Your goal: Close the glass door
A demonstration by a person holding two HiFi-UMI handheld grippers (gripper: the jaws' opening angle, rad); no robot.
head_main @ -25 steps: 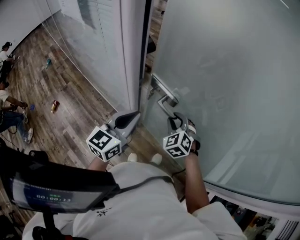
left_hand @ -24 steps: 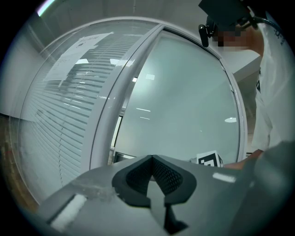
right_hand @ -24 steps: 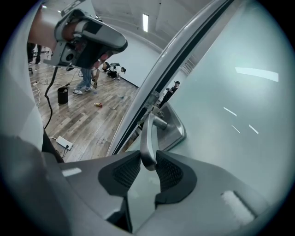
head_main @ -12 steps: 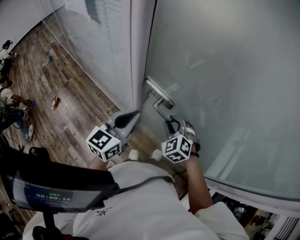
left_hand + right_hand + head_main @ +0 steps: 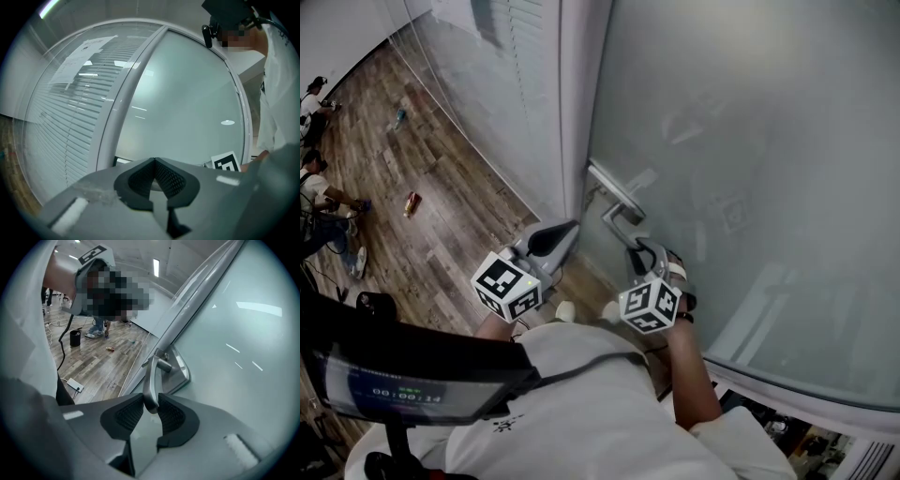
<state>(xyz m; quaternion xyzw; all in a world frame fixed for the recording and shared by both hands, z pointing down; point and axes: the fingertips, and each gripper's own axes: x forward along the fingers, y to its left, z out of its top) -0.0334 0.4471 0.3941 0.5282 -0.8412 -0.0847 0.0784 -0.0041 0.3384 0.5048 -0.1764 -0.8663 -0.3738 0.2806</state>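
The frosted glass door (image 5: 750,141) fills the right of the head view, its left edge close against the white door frame (image 5: 577,112). A metal lever handle (image 5: 617,214) juts from its plate near that edge. My right gripper (image 5: 642,251) is shut on the lever's free end; in the right gripper view the lever handle (image 5: 151,376) runs down between the pads of the right gripper (image 5: 151,409). My left gripper (image 5: 567,230) points level at the frame's foot, shut and empty. In the left gripper view the left gripper (image 5: 153,161) faces the door frame (image 5: 122,108).
A glass wall with blinds (image 5: 487,84) runs left of the frame. On the wood floor lie a can (image 5: 411,203) and a bottle (image 5: 398,117), with people sitting at the far left edge (image 5: 314,202). A power strip (image 5: 75,385) lies on the floor.
The door has swung towards the frame: the dark gap beside the frame is gone. The handle and my right gripper moved left with it. The left gripper stayed put.
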